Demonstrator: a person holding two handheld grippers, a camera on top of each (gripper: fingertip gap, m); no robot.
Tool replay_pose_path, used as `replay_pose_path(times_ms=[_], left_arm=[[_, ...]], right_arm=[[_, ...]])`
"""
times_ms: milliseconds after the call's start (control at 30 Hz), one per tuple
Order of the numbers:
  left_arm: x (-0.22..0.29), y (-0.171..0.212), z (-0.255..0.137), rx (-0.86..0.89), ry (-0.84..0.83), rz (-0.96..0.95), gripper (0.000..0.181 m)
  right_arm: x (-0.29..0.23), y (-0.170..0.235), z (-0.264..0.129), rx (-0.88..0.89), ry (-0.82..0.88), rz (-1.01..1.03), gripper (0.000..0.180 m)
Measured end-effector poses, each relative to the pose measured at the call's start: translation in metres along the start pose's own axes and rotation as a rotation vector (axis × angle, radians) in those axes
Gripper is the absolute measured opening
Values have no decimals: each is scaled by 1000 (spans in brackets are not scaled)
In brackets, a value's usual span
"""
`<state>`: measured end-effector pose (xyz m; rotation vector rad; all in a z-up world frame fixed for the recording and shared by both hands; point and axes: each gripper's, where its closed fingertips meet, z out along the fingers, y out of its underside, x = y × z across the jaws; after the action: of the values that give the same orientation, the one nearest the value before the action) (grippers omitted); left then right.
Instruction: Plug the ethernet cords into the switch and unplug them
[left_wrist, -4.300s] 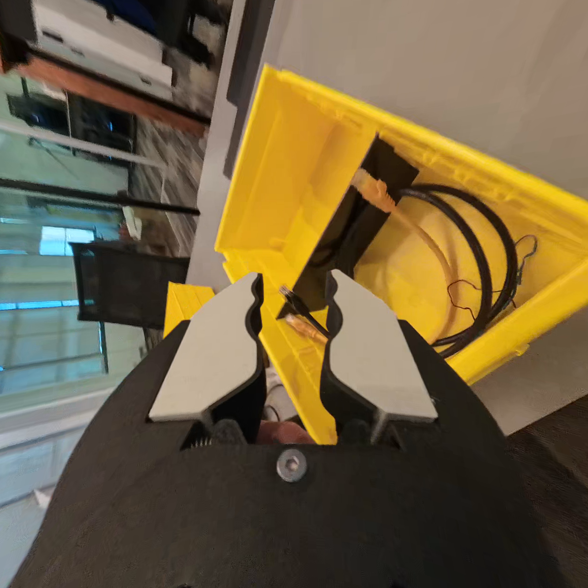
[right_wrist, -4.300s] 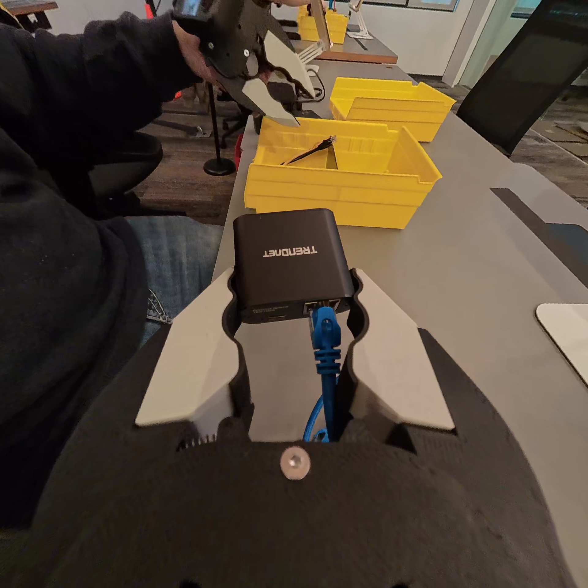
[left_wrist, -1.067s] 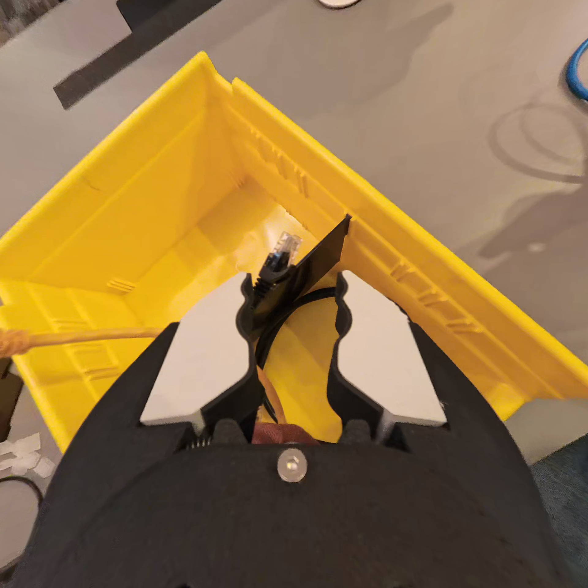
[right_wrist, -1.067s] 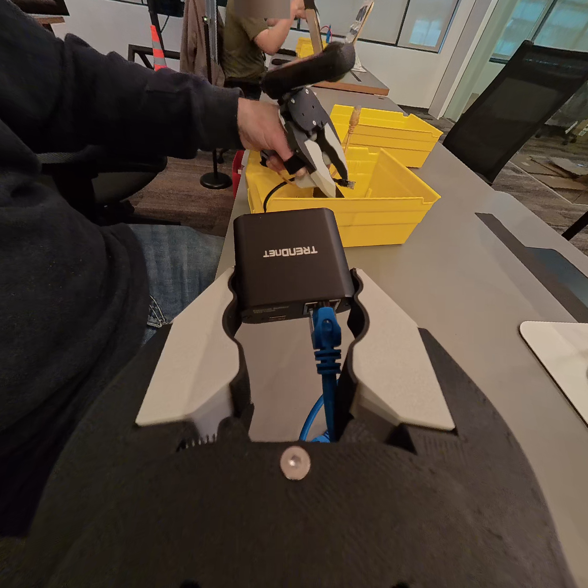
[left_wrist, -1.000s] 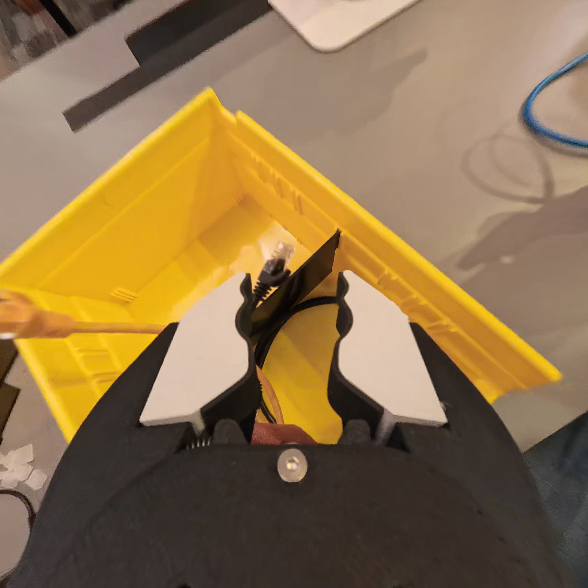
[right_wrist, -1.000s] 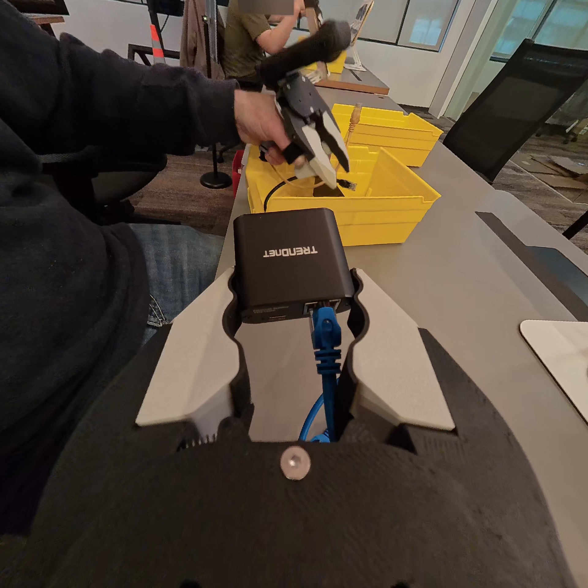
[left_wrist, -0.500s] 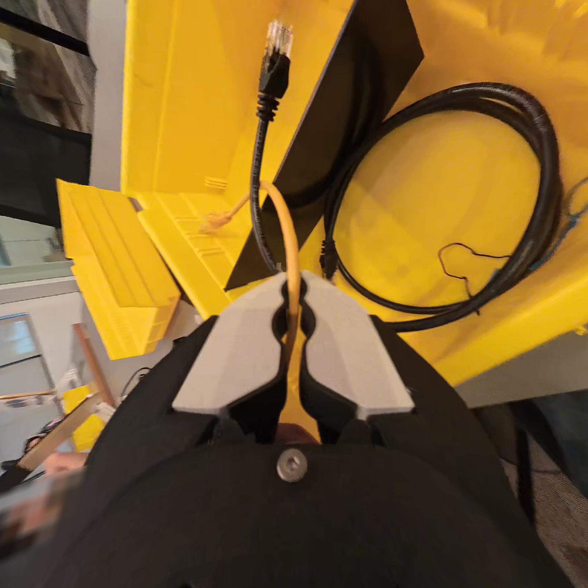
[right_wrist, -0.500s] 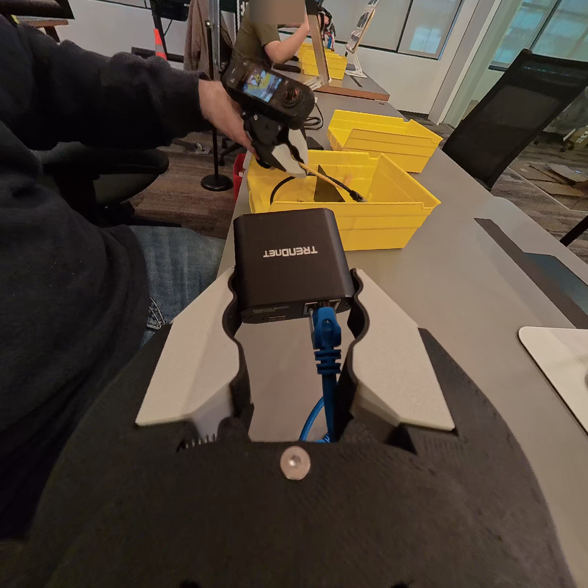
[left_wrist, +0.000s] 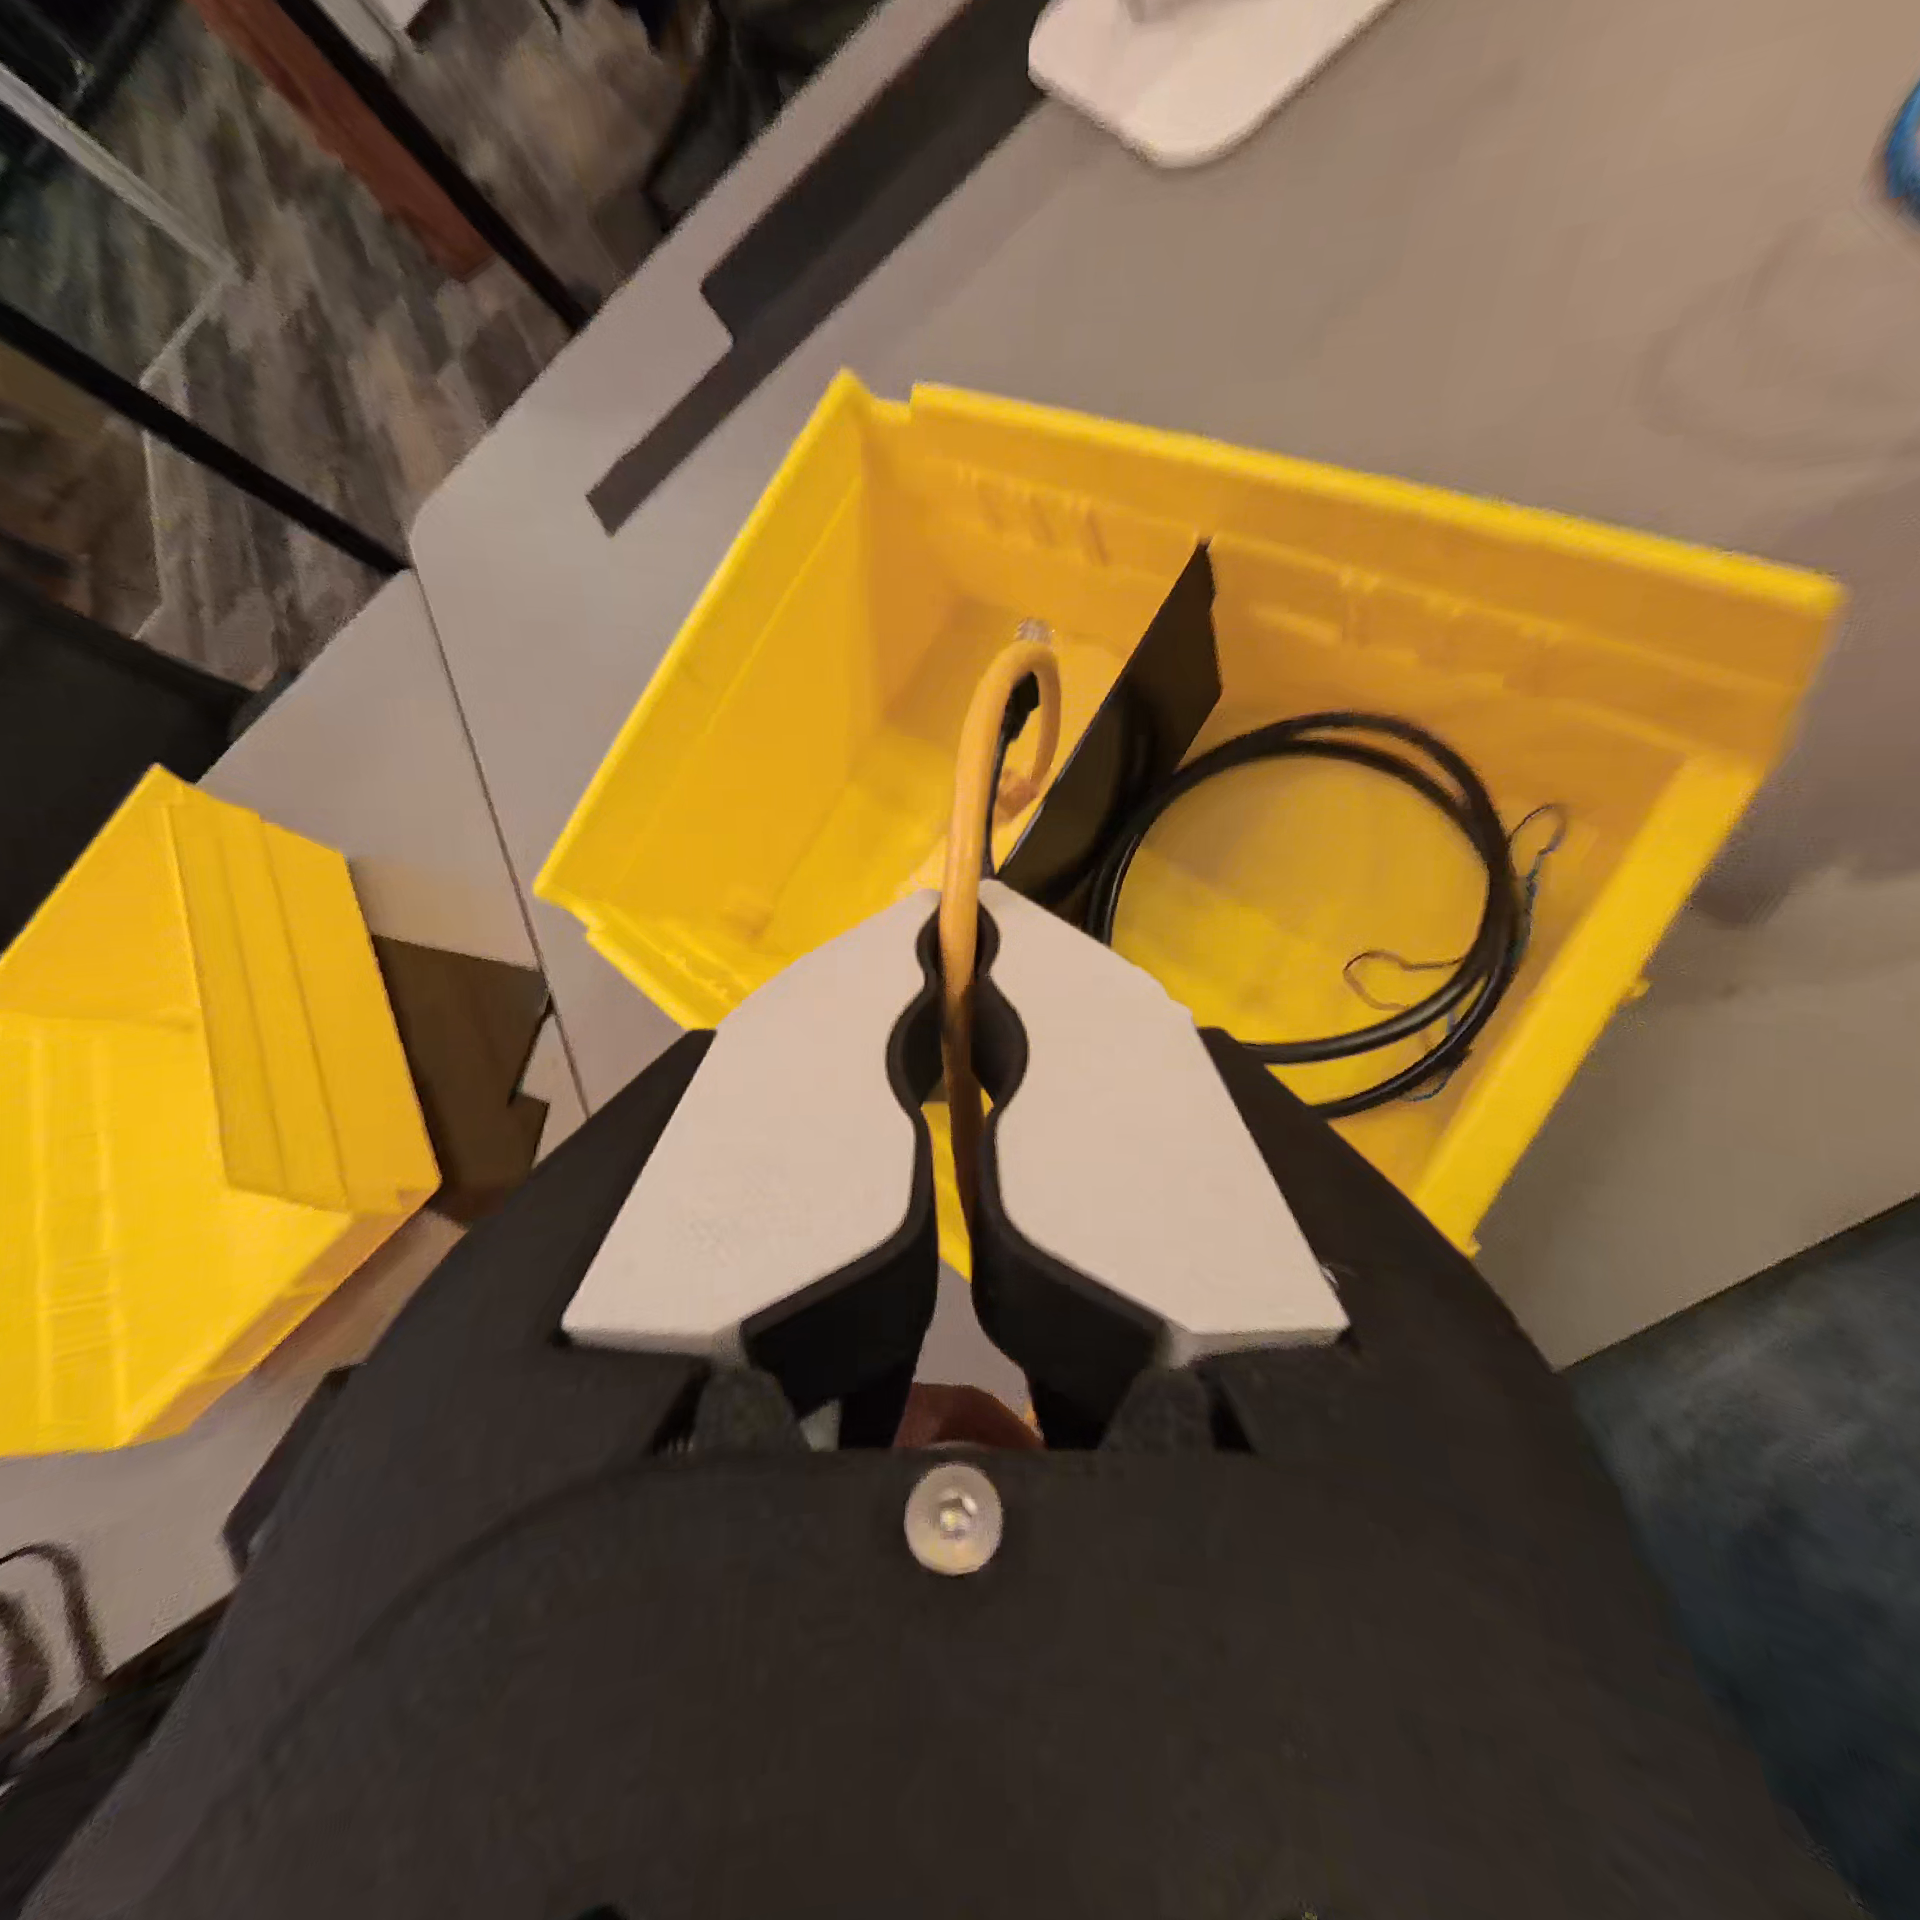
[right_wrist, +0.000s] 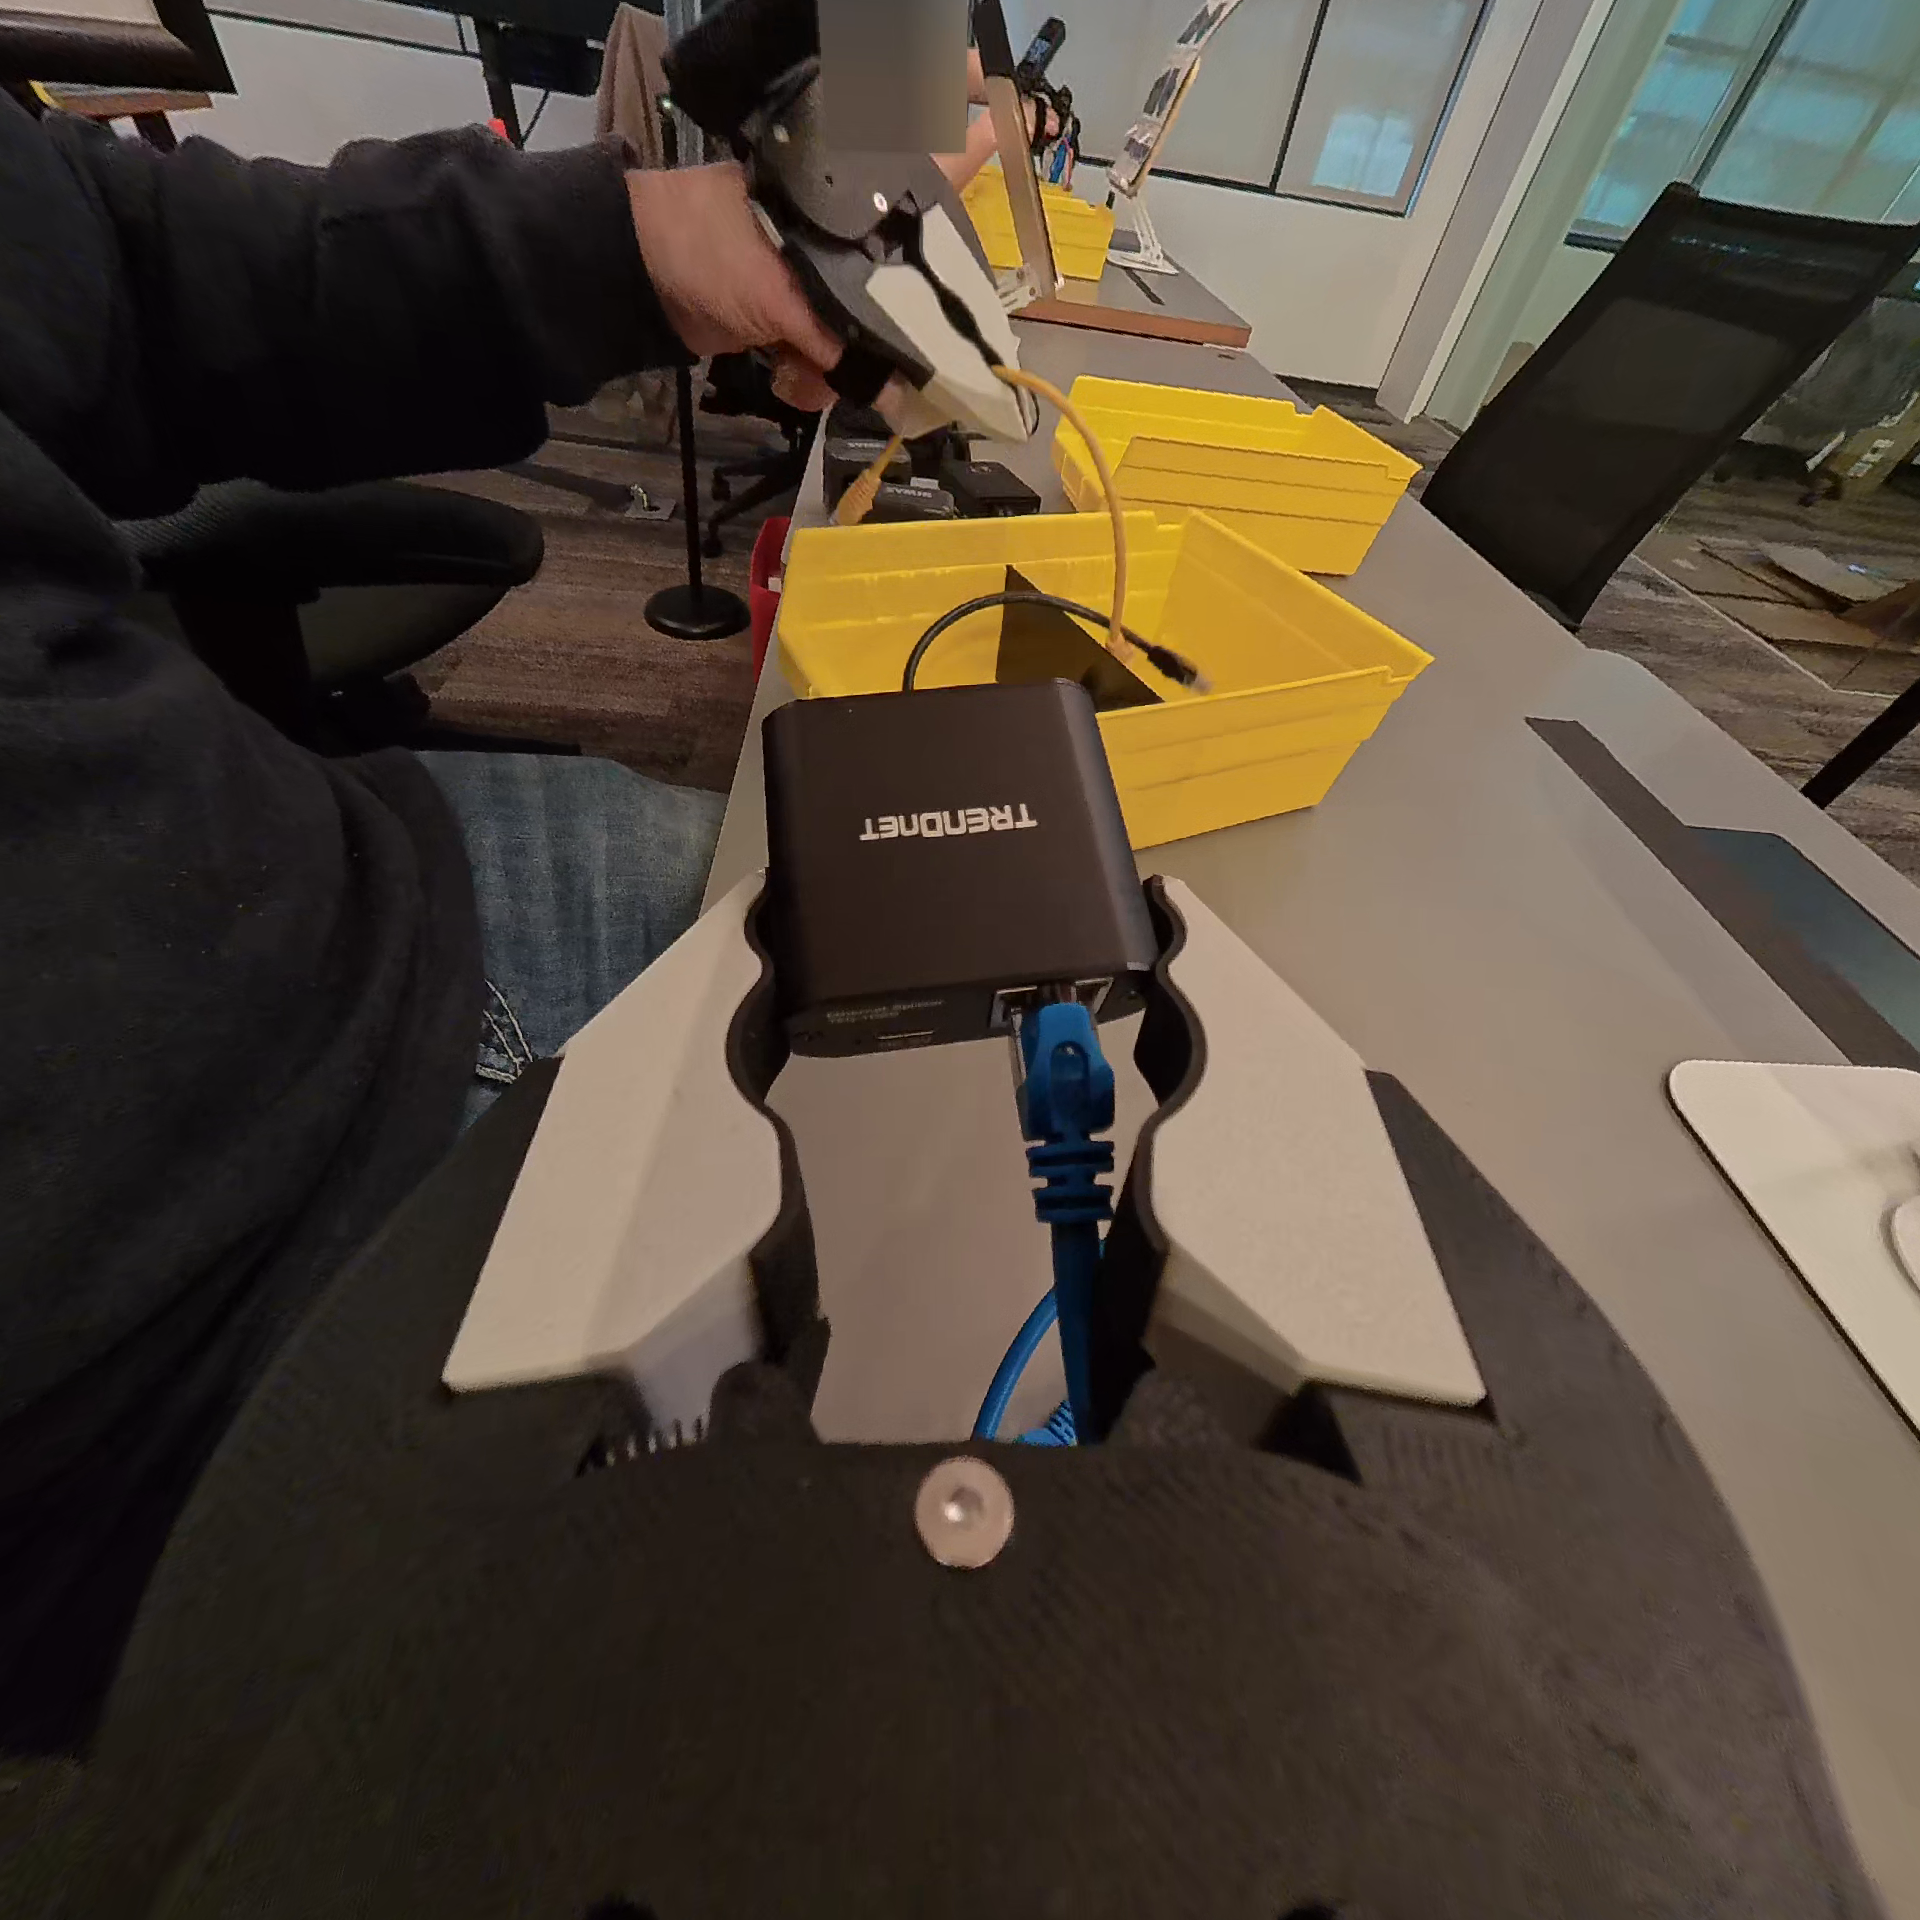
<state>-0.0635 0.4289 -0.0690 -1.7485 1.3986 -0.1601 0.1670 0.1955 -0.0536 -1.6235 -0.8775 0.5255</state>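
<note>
My right gripper (right_wrist: 956, 914) is shut on the sides of the black switch (right_wrist: 935, 831), which rests on the grey table. A blue ethernet cord (right_wrist: 1065, 1112) is plugged into its near face. My left gripper (left_wrist: 958, 920) is shut on a yellow-orange ethernet cord (left_wrist: 971, 790) and holds it above the yellow bin (left_wrist: 1455, 582). In the right wrist view the left gripper (right_wrist: 1013, 400) is raised, and the cord (right_wrist: 1107, 499) hangs from it down into the bin (right_wrist: 1299, 717). A coiled black cord (left_wrist: 1351, 883) lies in the bin beside a black divider (left_wrist: 1143, 717).
A stack of yellow bins (right_wrist: 1226, 457) stands behind the first bin and shows at the left of the left wrist view (left_wrist: 156, 1091). A white pad (right_wrist: 1818, 1174) lies at the table's right. A black chair (right_wrist: 1662, 395) stands beyond. The person's sleeve (right_wrist: 312, 312) fills the left. There is about 35 cm between the tips of the two grippers.
My left gripper, open around the black cord a second ago, has closed on the yellow-orange cord and lifted it above the bin. The right gripper and switch have not moved.
</note>
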Motion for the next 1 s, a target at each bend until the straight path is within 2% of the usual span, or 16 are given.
replay_pose_path(times_ms=[300,433,567,700,833,900,1000], left_arm=[[-3,-57,-52,286,-21,-45,0],[7,-86,-65,400,46,-96,0],[29,-113,-62,460,133,-103,0],[74,-150,-40,438,138,11,0],[144,-184,7,413,153,63,0],[170,-197,30,413,164,49,0],[193,-210,62,445,217,-78,0]], right_arm=[[0,-3,0,3,2,-4,65],[-1,-3,1,3,-1,-4,65],[0,-1,-2,-2,7,-2,65],[1,0,-7,-1,23,1,65],[2,-1,-15,10,41,7,65],[1,-1,-20,15,52,8,65],[0,-1,-27,20,62,10,65]])
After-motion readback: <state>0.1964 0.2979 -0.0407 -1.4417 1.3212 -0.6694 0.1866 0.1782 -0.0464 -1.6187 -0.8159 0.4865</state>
